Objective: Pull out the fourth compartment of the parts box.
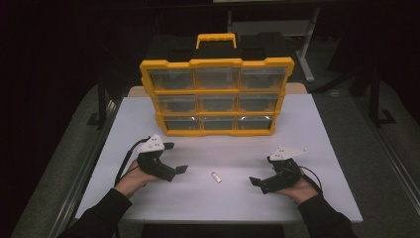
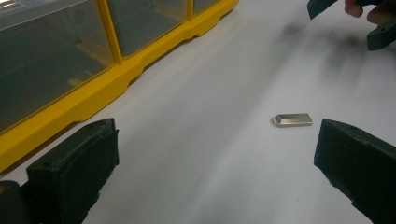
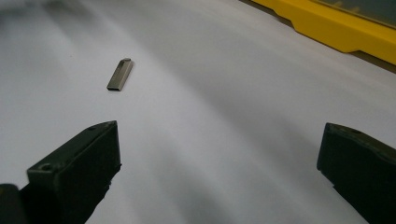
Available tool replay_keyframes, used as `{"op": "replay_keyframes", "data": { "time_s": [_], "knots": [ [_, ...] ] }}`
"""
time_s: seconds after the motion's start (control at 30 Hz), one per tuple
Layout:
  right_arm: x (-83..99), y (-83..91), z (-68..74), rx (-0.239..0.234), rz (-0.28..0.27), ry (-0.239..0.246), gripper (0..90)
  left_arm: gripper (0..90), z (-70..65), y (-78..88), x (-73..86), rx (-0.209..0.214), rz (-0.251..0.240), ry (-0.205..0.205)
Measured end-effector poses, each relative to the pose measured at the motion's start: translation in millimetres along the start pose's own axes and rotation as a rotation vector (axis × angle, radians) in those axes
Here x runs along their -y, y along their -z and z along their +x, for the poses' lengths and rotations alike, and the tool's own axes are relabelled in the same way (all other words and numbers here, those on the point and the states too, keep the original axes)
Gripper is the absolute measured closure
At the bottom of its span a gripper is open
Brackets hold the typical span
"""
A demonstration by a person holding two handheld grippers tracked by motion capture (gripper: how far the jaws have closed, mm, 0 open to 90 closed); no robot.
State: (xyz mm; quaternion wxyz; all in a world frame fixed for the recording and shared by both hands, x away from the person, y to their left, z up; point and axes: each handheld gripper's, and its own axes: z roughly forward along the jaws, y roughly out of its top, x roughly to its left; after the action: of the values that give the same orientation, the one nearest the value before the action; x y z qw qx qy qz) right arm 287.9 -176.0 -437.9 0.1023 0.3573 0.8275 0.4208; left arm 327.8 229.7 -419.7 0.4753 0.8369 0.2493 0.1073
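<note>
Dark long sleeves cover both forearms. Each hand carries a black gripper: left gripper point(image 1: 171, 158), right gripper point(image 1: 262, 171), each topped by a pale three-cornered plate, trailing a black cable, with blocky matte-black jaws.

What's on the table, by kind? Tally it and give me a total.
Yellow drawer organizer: 1
Clear drawers in it: 9
Metal USB stick: 1
Handheld grippers, left gripper and right gripper: 2
Total: 13

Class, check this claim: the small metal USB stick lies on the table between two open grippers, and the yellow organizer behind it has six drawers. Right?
Not quite: the yellow organizer has nine drawers, three rows of three, as the high view shows. The USB stick does lie between the open left gripper and right gripper.
</note>
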Motion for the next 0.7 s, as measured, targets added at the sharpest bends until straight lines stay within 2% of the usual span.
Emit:
{"op": "replay_keyframes", "data": {
  "time_s": [0.7],
  "knots": [
    [0.1, -0.5, 0.1, -0.003, 0.004, -0.001, 0.0, 0.0, 1.0, -9.3, -7.5, -0.006, -0.015, -0.011]
  ]
}}
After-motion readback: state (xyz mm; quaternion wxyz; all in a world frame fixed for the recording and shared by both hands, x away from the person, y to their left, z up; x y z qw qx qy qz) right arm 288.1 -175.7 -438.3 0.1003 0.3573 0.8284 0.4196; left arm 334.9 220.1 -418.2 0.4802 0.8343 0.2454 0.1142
